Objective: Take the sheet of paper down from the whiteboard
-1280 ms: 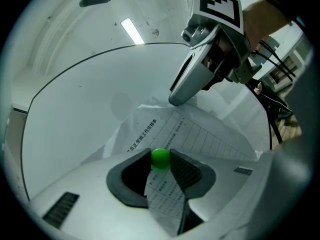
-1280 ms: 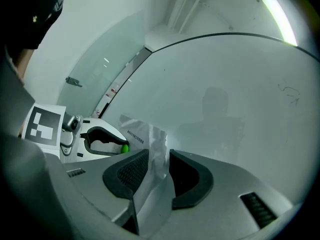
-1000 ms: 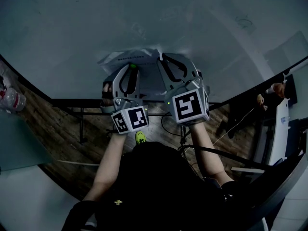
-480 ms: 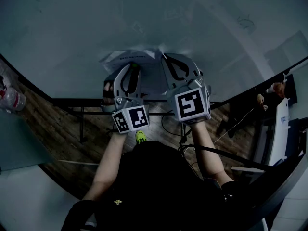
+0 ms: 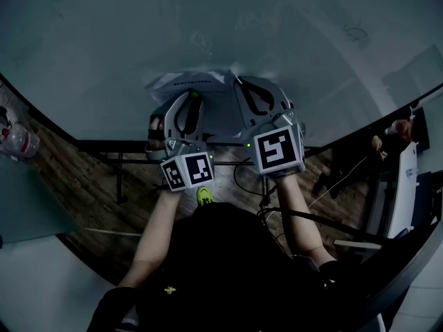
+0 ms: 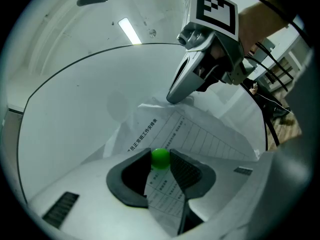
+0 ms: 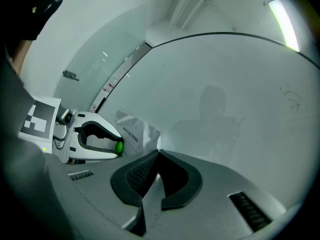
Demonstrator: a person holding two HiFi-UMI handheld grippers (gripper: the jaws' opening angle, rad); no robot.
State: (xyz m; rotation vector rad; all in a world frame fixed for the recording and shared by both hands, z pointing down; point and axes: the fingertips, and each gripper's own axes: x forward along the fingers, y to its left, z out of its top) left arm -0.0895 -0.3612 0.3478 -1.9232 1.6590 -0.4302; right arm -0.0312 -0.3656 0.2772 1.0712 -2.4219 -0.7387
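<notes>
Closure of the right claw point(image 7: 158, 153) on the right side of the sheet of paper point(image 6: 205, 134), low on the whiteboard point(image 5: 208, 19), has just secured it, while the left claw point(image 6: 160, 156) clenches the green magnet point(image 6: 160, 160), which can likely come off next.

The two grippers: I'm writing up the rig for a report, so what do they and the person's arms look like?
The left gripper and right gripper are pale grey moulded shells with rounded loop openings. Their fingers carry dark, finely textured pads. Each bears a cube of black-and-white square markers. The person wears a black top; the forearms are bare.
</notes>
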